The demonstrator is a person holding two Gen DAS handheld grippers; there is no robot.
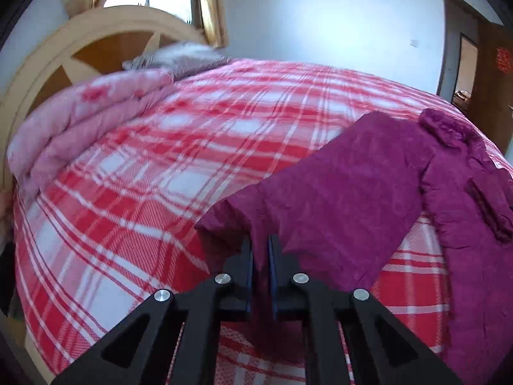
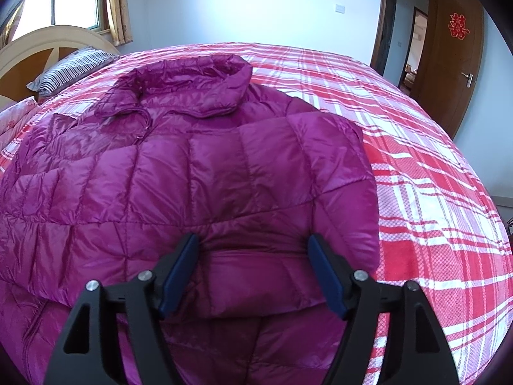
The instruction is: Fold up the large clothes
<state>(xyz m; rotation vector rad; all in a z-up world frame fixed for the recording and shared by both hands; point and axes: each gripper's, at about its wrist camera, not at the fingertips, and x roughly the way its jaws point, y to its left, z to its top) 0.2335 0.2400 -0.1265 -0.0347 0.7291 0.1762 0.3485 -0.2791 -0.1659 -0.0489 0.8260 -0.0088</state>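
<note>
A magenta quilted down jacket (image 2: 198, 173) lies on a bed with a red and white plaid cover (image 2: 433, 173), collar toward the far side. In the right wrist view the right sleeve lies folded across the body, and my right gripper (image 2: 255, 245) is open, its jaws wide apart just above that sleeve. In the left wrist view my left gripper (image 1: 260, 243) is shut on the end of the jacket's other sleeve (image 1: 320, 192) and holds it lifted above the bed cover (image 1: 144, 192). The jacket's collar (image 1: 445, 125) shows at the right.
A folded pink quilt (image 1: 83, 128) and a striped pillow (image 2: 73, 67) lie by the wooden headboard (image 1: 48, 61). A window with gold curtains (image 2: 118, 6) is behind. An open brown door (image 2: 449, 64) stands at the right beyond the bed.
</note>
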